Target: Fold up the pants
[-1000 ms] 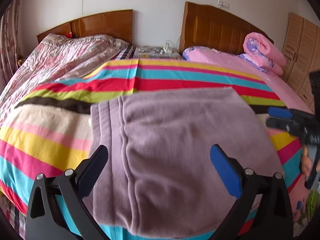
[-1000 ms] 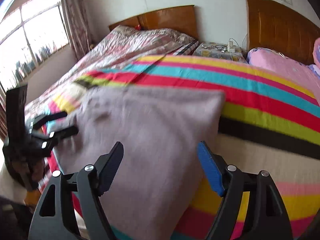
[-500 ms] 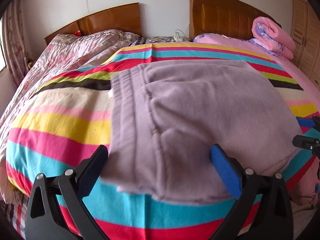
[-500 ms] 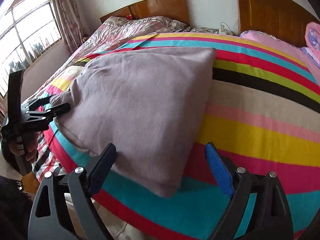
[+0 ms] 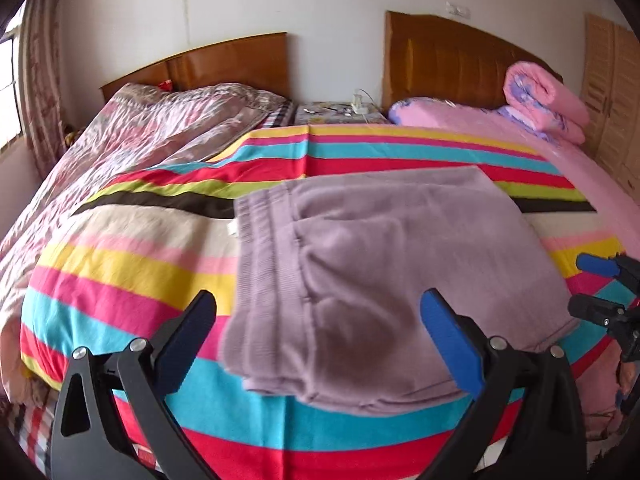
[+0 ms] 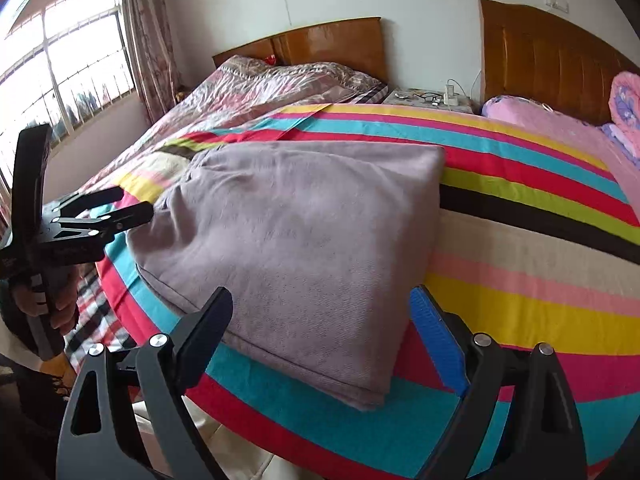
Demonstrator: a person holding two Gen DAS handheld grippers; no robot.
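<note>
Folded mauve pants (image 5: 384, 272) flat on striped blanket (image 5: 132, 268) near bed's foot, waistband seemingly leftward, left gripper (image 5: 320, 332) agape above, right gripper (image 6: 320, 328) spread wide, both gripping nothing

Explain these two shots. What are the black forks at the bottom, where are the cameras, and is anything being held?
No robot here: a person carries a handheld two-finger gripper in each hand, each with a fisheye camera looking forward along its fingers. The forks are those fingers.

The left wrist view shows the left gripper at the bottom, with the right gripper at the right edge. The right wrist view shows the right gripper at the bottom, with the left gripper at the left edge.

On the striped blanket lie purple pants, folded into a flat rectangle, waistband on the left in the left wrist view.

Both grippers are open, just short of the pants' near edge. Nothing is held.
</note>
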